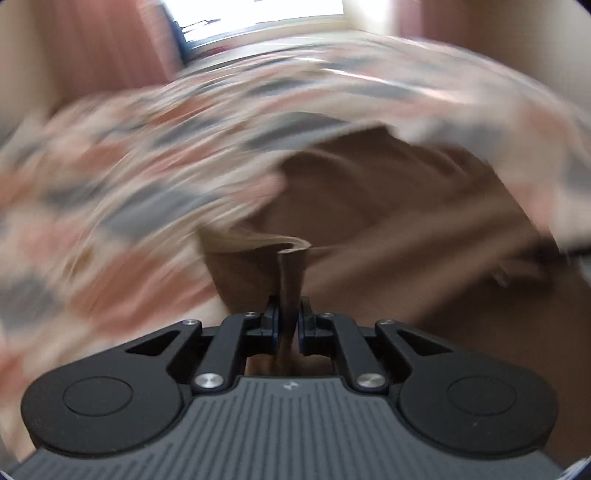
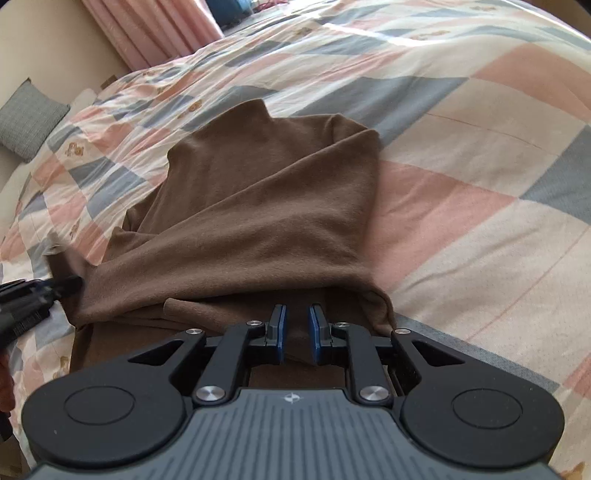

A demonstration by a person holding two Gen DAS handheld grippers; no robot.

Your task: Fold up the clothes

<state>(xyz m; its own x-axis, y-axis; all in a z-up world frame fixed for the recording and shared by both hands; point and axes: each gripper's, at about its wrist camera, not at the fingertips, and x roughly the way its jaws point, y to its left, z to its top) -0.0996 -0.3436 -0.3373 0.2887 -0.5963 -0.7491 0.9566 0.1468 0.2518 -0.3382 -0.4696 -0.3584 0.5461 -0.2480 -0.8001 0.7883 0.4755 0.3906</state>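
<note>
The left gripper (image 1: 288,321) is pinching the brown top (image 2: 258,206); the right gripper (image 2: 297,328) is hovering spread just above it. Blur is suggesting speed, so cloth could be slipping free.

Left black two-finger gripper (image 1: 290,314), jaws closed on a narrow vertical fold of the brown knit garment (image 1: 388,206). Motion-blurred pink, grey and cream checked bedcover (image 1: 122,177) at left and far; bright window (image 1: 255,14) beyond.
</note>
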